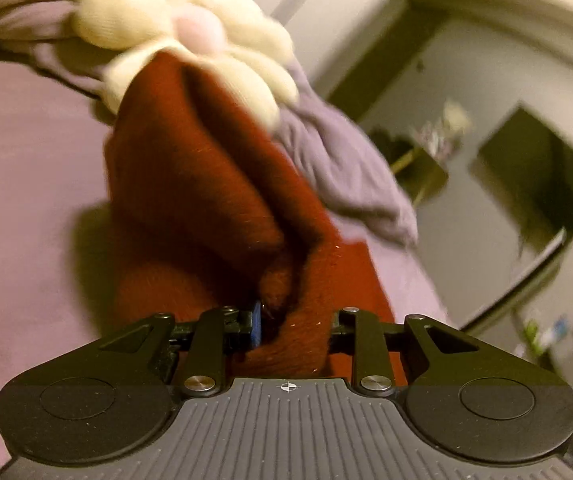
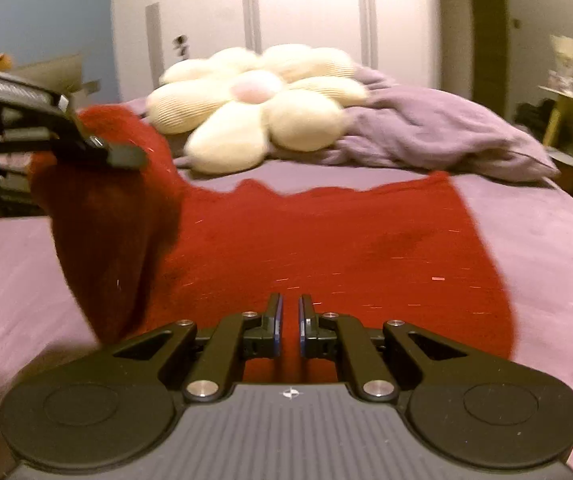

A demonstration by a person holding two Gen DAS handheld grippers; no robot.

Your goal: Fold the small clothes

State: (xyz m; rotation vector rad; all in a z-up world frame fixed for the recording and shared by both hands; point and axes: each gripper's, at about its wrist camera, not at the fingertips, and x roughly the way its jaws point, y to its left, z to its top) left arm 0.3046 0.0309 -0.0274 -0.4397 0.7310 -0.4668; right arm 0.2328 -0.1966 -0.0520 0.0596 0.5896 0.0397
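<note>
A red knitted garment [image 2: 326,240] lies spread on a purple bed [image 2: 546,248]. Its left part is lifted off the bed. My left gripper [image 1: 294,328] is shut on a bunched fold of the red garment [image 1: 206,184] and holds it up; it also shows in the right wrist view [image 2: 98,148] at the left, above the cloth. My right gripper [image 2: 289,320] is low over the near edge of the garment, its jaws close together with a thin gap, nothing seen between them.
A cream flower-shaped cushion [image 2: 254,108] and a crumpled purple blanket [image 2: 438,128] lie at the head of the bed. A small side table [image 2: 566,128] stands at the right. A white wardrobe [image 2: 286,8] is behind the bed.
</note>
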